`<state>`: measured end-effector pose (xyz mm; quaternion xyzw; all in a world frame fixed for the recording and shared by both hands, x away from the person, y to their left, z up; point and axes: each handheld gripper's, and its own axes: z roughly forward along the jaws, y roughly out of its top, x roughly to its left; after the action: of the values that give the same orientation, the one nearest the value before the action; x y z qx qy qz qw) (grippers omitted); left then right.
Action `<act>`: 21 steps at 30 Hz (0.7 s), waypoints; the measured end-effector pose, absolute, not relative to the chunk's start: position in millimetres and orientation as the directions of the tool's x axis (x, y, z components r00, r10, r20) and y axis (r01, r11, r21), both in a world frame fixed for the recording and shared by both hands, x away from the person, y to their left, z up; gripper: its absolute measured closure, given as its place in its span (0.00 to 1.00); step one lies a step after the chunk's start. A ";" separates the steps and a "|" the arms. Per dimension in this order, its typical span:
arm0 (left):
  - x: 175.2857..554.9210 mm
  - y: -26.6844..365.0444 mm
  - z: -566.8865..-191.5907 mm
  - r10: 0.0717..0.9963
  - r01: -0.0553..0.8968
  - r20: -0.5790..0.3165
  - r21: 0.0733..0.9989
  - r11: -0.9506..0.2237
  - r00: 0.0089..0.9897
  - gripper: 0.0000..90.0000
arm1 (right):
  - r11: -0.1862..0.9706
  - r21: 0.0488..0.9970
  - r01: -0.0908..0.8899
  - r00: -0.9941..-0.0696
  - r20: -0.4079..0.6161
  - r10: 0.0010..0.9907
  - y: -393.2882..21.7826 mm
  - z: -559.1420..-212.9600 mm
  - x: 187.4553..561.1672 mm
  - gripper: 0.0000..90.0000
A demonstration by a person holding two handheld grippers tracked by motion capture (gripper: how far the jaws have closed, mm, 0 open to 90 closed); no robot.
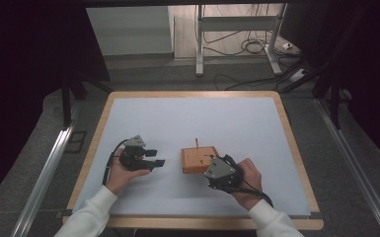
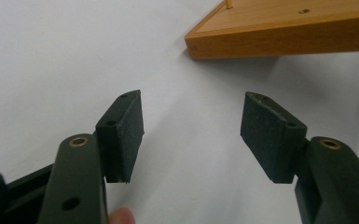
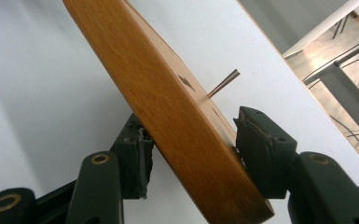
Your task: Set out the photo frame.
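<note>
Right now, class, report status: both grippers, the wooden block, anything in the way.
Left gripper open, empty, beside the wooden block. Right gripper clamped on the block's edge. Thin peg upright in block. Nothing in the way.

Right gripper [image 1: 216,167] grips the wooden block [image 1: 199,159] at lower centre, while left gripper [image 1: 154,157] hovers open just left.

Looks like a lab or test room w/ a recording setup. White-covered tabletop [image 1: 187,118] in a wood frame, dark curtains [image 1: 24,74] at the sides. Loose cables [image 1: 249,47] and a metal stand [image 1: 200,44] on bare floor behind.
</note>
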<state>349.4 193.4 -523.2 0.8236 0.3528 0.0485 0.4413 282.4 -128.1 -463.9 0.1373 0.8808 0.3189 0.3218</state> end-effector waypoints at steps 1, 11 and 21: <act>349.4 193.4 -523.2 0.624 0.538 -0.231 0.761 -0.361 0.746 0.43 | 0.759 0.650 0.037 -0.755 -0.479 0.447 -128.1 -463.9 282.4 0.53; 346.8 192.6 -527.0 0.619 0.538 -0.226 0.753 -0.379 0.752 0.44 | 0.779 0.624 0.055 -0.789 -0.451 0.417 -120.7 -443.2 304.7 0.60; 347.2 193.1 -530.0 0.618 0.544 -0.231 0.747 -0.382 0.751 0.44 | 0.803 0.593 0.066 -0.814 -0.433 0.387 -110.2 -425.4 328.7 0.67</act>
<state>347.2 193.1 -530.0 0.8302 0.3500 0.0431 0.4318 328.7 -110.2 -425.4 0.1249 0.9077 0.2882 0.2782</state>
